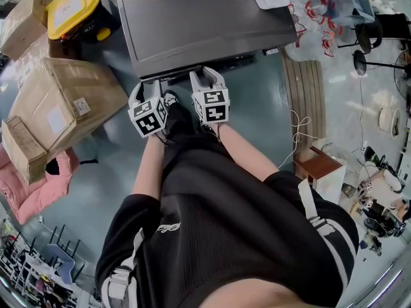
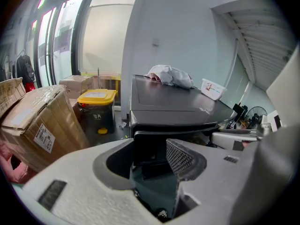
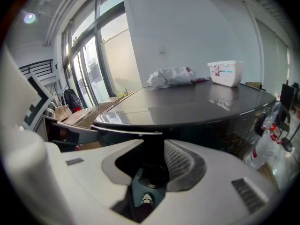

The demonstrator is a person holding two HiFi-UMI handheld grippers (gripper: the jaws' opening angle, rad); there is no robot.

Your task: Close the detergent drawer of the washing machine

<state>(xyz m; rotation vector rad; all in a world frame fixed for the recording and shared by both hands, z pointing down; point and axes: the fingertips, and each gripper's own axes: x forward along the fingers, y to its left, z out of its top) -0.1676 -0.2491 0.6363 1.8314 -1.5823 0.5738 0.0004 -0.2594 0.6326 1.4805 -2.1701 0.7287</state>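
- Head view: I'm standing at the washer (image 1: 205, 24), which fills 12 o'clock. Both claws are raised to its front edge, side by side.
- The left claw (image 1: 149, 87) sits at 11 o'clock of my body and the right claw (image 1: 207, 76) at 12 o'clock. Their marker cubes are nearly touching.
- Left gripper view: the jaws stand apart with nothing clamped. The drawer (image 2: 151, 146) shows in the gap between them as a dark box jutting out under the washer's front lip. I can't tell whether either jaw touches it.
- Right gripper view: these jaws are apart too and grip nothing. The gap frames the dark washer front just beneath the lip, and my shoe lies far below.
- On the washer's top surface, a crumpled white cloth (image 2: 171, 75) lies at the back. A white tub (image 2: 212, 88) sits at its 3 o'clock.
- On the floor, a yellow-lidded bin (image 1: 74, 5) stands at 10 o'clock of the washer. Cardboard boxes (image 1: 64, 104) lie at 9 o'clock of the claws.
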